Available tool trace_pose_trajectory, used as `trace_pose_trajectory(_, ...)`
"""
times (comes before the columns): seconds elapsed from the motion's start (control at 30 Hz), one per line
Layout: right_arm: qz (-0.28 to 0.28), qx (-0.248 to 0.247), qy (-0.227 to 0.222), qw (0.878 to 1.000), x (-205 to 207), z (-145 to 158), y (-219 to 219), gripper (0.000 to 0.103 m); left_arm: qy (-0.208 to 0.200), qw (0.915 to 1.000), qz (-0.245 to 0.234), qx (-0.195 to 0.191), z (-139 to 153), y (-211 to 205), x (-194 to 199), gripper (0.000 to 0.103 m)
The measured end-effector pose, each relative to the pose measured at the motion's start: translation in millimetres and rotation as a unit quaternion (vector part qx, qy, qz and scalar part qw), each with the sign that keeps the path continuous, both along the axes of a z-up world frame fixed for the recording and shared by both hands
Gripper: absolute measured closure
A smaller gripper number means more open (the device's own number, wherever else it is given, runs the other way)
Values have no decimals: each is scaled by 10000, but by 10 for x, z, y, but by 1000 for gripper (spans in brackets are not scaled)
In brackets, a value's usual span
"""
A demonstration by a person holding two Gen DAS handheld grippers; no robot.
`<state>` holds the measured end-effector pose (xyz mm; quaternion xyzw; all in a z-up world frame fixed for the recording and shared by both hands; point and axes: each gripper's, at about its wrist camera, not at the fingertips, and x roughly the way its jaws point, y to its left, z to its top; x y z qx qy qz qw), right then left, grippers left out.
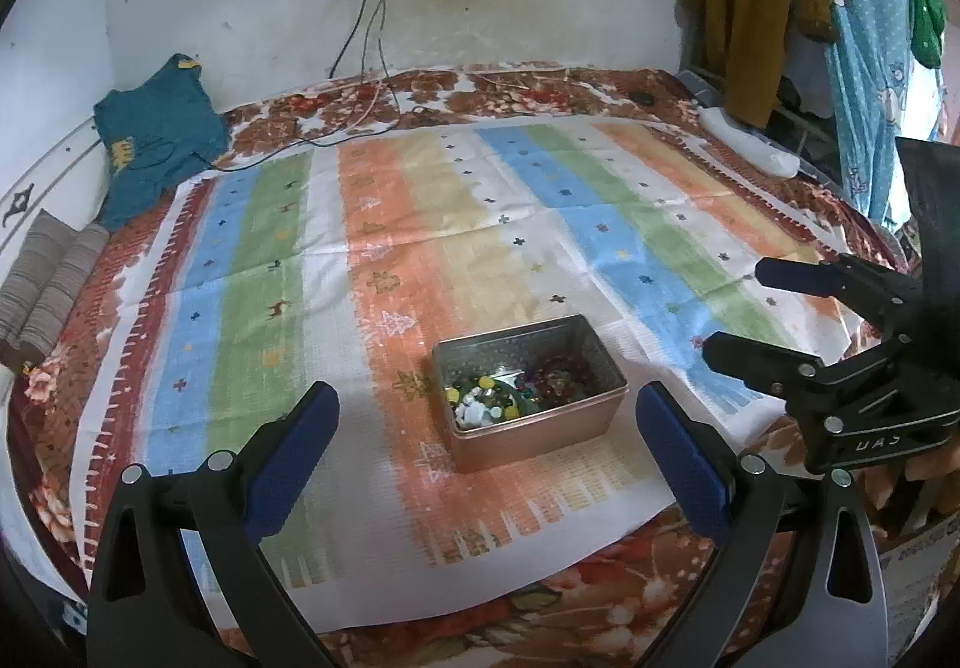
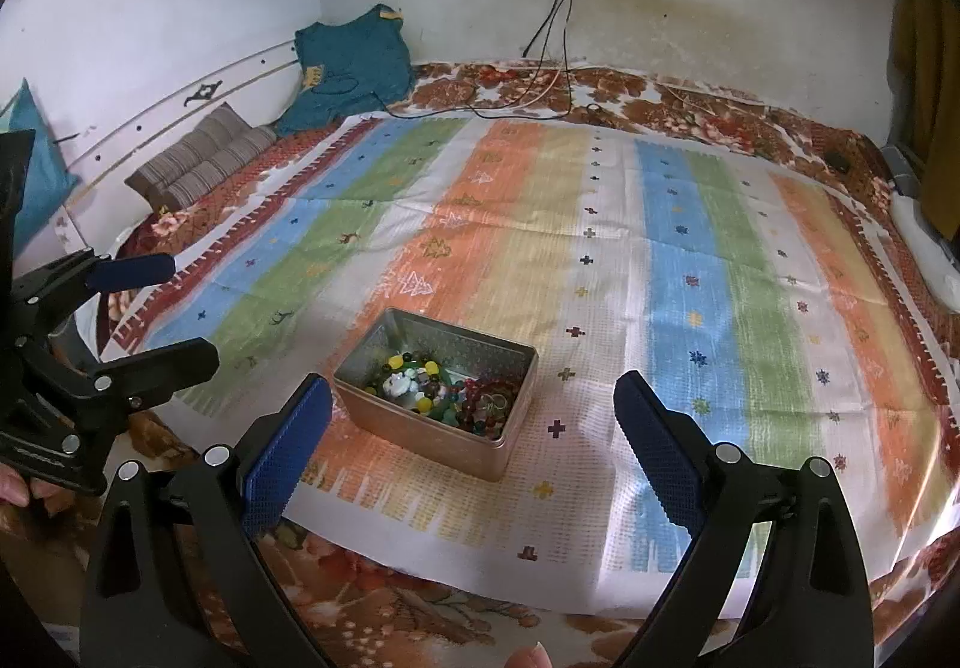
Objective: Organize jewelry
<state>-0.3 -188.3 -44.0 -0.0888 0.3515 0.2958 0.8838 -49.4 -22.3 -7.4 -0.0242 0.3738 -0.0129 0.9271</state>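
While tin (image 1: 531, 398) sits on mat (image 1: 420, 224) dead ahead between my tools, beads (image 2: 444, 386) all heaped inside it; none on mat. Left gripper (image 1: 486, 428) spread wide, empty; right gripper (image 2: 474, 422) likewise. Both held back, framing tin for reach-in.

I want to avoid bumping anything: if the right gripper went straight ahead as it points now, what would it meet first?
Probably the open metal tin of beaded jewelry, which lies just ahead between the right gripper fingers' lines; depth is unclear, so it could pass over onto the striped cloth.
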Motion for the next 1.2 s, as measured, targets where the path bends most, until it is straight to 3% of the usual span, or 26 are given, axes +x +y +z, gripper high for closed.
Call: trace_pose_trajectory(1.2, -50, -50, -80, 9999, -25, 11, -4, 7, -78, 9999, 68, -31, 11, 73, 3, 6)
